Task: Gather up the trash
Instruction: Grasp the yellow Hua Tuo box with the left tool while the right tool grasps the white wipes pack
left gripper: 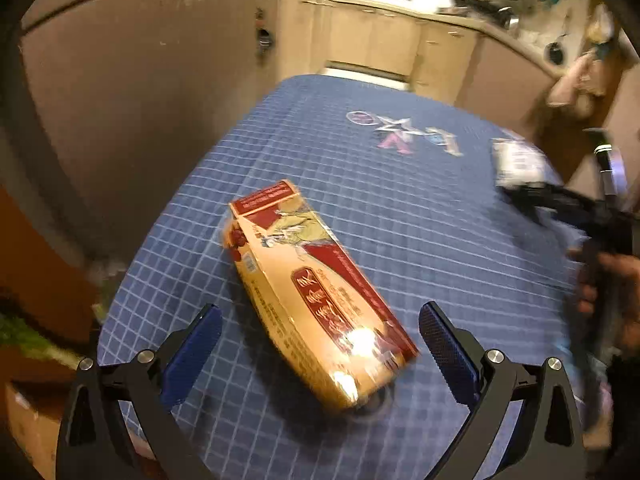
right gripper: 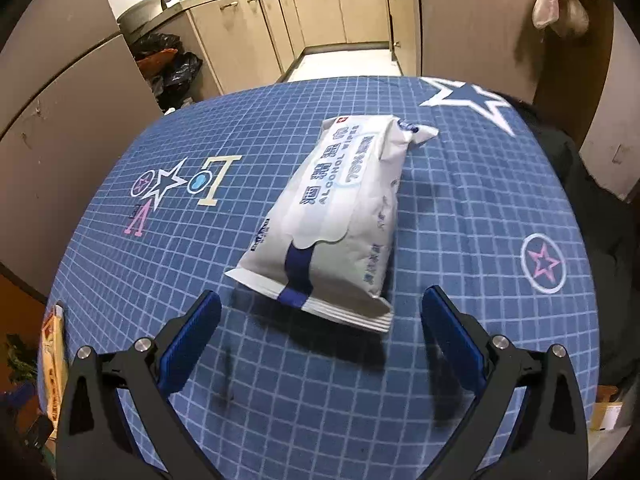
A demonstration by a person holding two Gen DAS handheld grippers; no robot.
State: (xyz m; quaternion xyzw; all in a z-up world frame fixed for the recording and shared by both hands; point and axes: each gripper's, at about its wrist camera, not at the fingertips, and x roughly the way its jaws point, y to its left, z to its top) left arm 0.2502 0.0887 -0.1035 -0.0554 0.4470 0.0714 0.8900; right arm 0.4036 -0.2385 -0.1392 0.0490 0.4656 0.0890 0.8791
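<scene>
A tan and red carton (left gripper: 316,292) lies flat on the blue checked tablecloth (left gripper: 420,208). My left gripper (left gripper: 320,320) is open, its blue pads on either side of the carton's near end, not touching it. A white alcohol wipes pack (right gripper: 340,216) lies on the same cloth (right gripper: 480,208). My right gripper (right gripper: 320,308) is open just short of the pack's near end. The wipes pack (left gripper: 516,162) and the right gripper (left gripper: 560,204) show blurred at the right of the left wrist view. The carton's edge (right gripper: 54,356) shows at the far left of the right wrist view.
Beige kitchen cabinets (right gripper: 320,12) stand beyond the table. Black bags and an orange basin (right gripper: 164,64) sit on the floor at the left. A grey fridge (left gripper: 140,92) stands left of the table. A dark garment (right gripper: 580,184) lies off the table's right edge.
</scene>
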